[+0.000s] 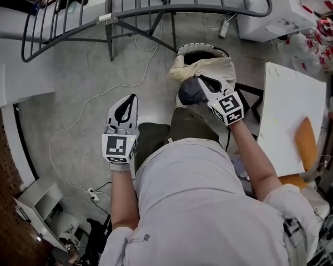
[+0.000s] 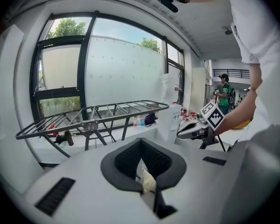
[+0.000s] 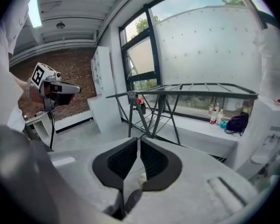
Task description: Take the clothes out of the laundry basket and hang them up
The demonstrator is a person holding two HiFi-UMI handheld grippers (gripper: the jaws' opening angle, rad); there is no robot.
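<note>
Where clothes (image 1: 211,70) drape it, the basket (image 1: 183,49) is hidden.

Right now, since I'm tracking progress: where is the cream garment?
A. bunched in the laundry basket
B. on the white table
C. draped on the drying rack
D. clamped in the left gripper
A: in the head view the cream garment lies bunched over the laundry basket beside a grey garment. The drying rack shows bare bars, and the left gripper is shut with nothing between its jaws.
</note>
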